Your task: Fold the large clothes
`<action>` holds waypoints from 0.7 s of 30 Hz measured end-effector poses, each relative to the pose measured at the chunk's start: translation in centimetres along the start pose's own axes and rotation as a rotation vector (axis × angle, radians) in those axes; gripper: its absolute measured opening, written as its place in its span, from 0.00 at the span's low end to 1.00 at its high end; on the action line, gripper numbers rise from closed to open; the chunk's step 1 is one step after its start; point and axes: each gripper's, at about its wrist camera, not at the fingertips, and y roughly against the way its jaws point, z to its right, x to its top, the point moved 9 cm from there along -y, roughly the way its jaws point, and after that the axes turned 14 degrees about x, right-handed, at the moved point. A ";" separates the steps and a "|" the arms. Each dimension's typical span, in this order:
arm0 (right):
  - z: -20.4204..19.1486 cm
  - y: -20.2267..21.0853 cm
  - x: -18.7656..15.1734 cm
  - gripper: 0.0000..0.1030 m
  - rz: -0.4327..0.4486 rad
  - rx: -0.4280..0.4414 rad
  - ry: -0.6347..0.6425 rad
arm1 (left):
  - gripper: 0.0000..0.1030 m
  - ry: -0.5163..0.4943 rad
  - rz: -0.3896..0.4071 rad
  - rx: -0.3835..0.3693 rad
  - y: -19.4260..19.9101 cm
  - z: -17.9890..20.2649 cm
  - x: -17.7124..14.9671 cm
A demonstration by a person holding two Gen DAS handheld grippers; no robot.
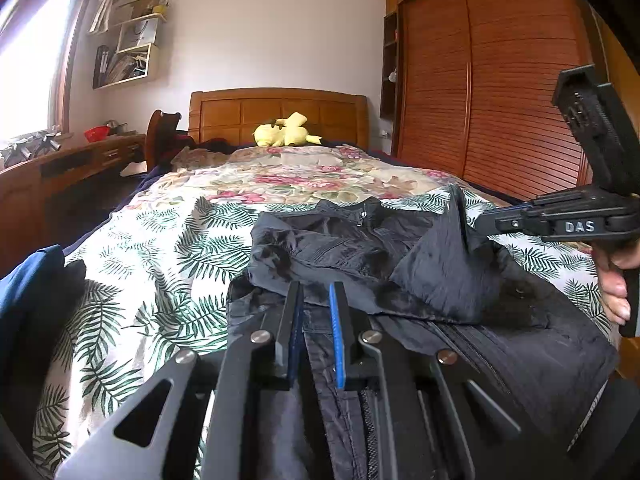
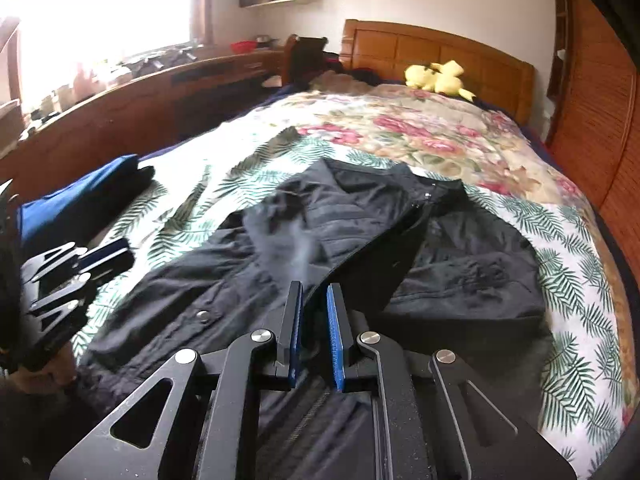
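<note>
A black zip jacket (image 1: 400,264) lies spread on the bed, collar toward the headboard; it also shows in the right wrist view (image 2: 360,240). My left gripper (image 1: 318,292) hovers over the jacket's lower front with its jaws slightly apart and nothing between them. My right gripper (image 2: 316,292) has its jaws slightly apart around a raised fold of the jacket. In the left wrist view the right gripper (image 1: 476,224) pinches a lifted flap of the jacket at the right. The left gripper (image 2: 108,256) shows at the left edge of the right wrist view.
The bed has a palm-leaf sheet (image 1: 152,248) and a floral quilt (image 1: 312,180). A folded blue garment (image 2: 76,200) lies at the bed's left edge. A yellow plush toy (image 1: 286,130) sits by the headboard. A wooden desk (image 1: 60,172) stands left, a wardrobe (image 1: 500,92) right.
</note>
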 end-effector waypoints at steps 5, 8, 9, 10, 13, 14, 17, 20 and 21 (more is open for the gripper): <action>-0.5 0.8 -1.1 0.43 0.024 0.001 -0.017 | 0.10 0.000 -0.005 -0.005 0.0 0.1 -0.1; 0.2 1.2 -2.6 0.46 0.020 -0.006 -0.031 | 0.10 -0.003 -0.005 -0.010 0.0 0.4 0.0; 0.5 1.2 -3.2 0.46 0.012 -0.020 -0.032 | 0.10 -0.006 -0.007 -0.012 -0.1 0.5 -0.1; 1.2 1.1 -4.0 0.46 -0.001 -0.038 -0.033 | 0.10 -0.011 -0.011 -0.013 -0.2 0.6 -0.2; 3.4 0.8 -6.7 0.46 -0.039 -0.076 -0.066 | 0.10 -0.027 -0.029 -0.022 -0.5 1.2 -0.6; 4.3 0.7 -7.6 0.46 -0.048 -0.093 -0.079 | 0.10 -0.033 -0.034 -0.026 -0.5 1.5 -0.8; 6.6 0.4 -10.3 0.46 -0.070 -0.124 -0.115 | 0.10 -0.053 -0.053 -0.050 -0.5 2.6 -1.3; 8.6 0.1 -12.7 0.46 -0.079 -0.138 -0.168 | 0.10 -0.067 -0.078 -0.083 -0.4 3.8 -1.9; 9.2 0.0 -13.3 0.46 -0.078 -0.140 -0.185 | 0.10 -0.073 -0.085 -0.090 -0.4 4.3 -2.2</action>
